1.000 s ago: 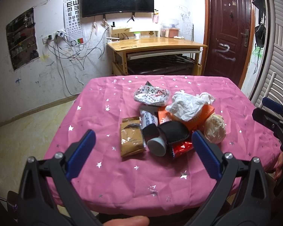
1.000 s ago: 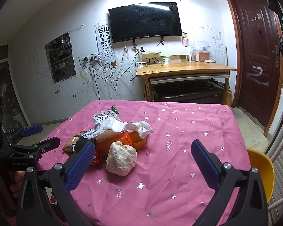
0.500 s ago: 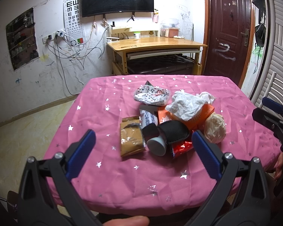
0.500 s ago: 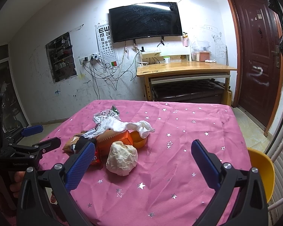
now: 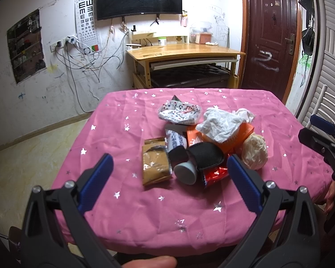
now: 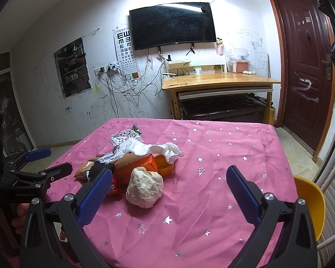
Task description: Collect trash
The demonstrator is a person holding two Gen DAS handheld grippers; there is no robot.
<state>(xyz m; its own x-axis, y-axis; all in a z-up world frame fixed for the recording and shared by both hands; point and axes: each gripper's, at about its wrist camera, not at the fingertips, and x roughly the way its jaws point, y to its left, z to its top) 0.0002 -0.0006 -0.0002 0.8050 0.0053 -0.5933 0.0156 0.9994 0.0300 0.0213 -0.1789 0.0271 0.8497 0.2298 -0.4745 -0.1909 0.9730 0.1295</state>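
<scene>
Clearly the risk lies in how the trash is heaped at the middle of the left wrist view: a crumpled white plastic bag [image 5: 223, 124] is draped over an orange cardboard box [image 5: 243, 136], and a black curved pouch [image 5: 206, 156] leans over a grey-bottomed paper cup [image 5: 185, 173] and a red foil wrapper [image 5: 214, 175]. Pulling one piece from below would likely drag or topple its neighbours, and a light wrapper could slide off the pink star-printed cloth of the surface [image 5: 145, 212]. The flat brown snack packet [image 5: 155, 165], at the left of the heap, offers little edge to pinch and may slip. A crumpled beige paper ball [image 6: 144, 187] sits just right of the pile and could roll if nudged.

Both tongs are spread wide and hold nothing. The left tongs [image 5: 168, 182] hover short of the heap, touching no item; the right tongs [image 6: 167, 197] frame the paper ball from the near side, clear of it. No bin is in view.
</scene>
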